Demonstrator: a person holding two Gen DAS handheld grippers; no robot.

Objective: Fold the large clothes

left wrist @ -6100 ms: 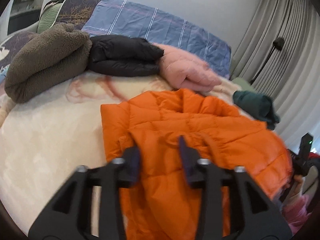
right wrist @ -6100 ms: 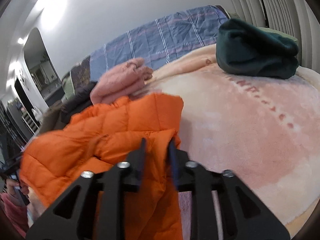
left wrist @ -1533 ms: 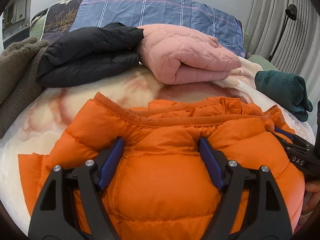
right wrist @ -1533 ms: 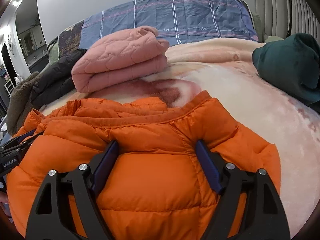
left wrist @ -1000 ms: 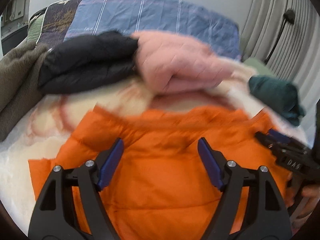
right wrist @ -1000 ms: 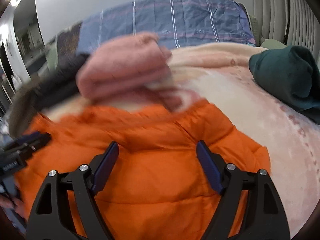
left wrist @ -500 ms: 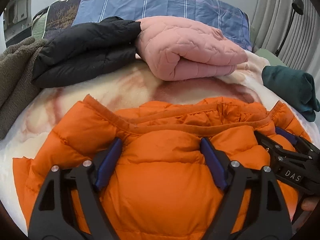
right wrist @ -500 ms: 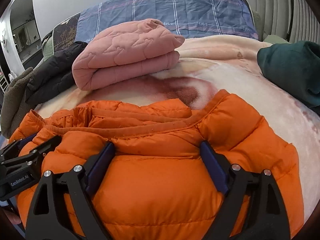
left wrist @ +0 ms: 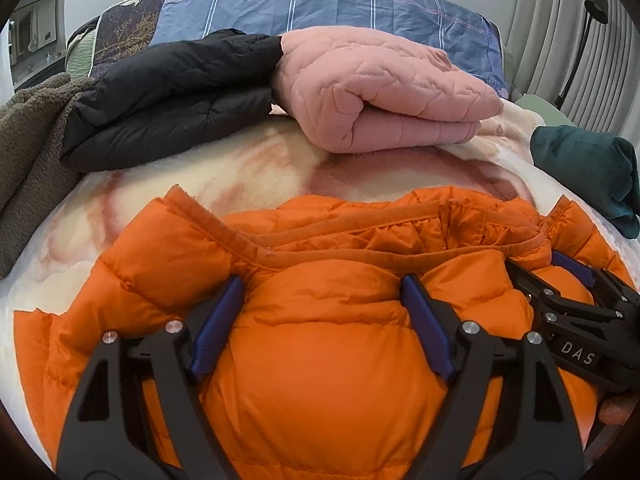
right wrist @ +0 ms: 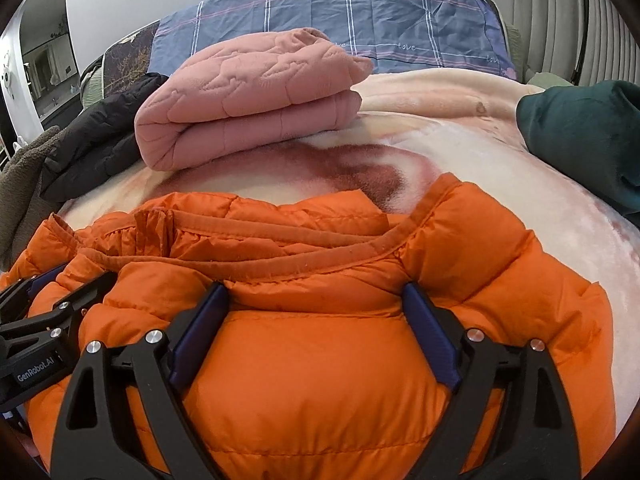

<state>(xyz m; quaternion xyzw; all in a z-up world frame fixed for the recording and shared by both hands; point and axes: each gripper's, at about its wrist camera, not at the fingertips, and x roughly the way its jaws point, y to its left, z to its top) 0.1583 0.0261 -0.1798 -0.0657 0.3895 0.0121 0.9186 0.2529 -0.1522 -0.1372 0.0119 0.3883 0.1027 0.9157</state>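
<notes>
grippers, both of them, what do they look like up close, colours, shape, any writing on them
Both match: black angular frames with triangular cut-outs, silver round screw heads, and two fingers lined with dark blue pads. The left gripper shows white "GenRobot.AI" lettering on its side in the right wrist view; the right gripper shows white "DAS" lettering in the left wrist view. No cables or sleeves are visible.

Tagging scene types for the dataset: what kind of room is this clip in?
Most likely a bedroom. The orange jacket lies on a bed covered by a plush blanket, with a blue plaid pillow at the head, folded clothes like the pink jacket, and pleated curtains.
</notes>
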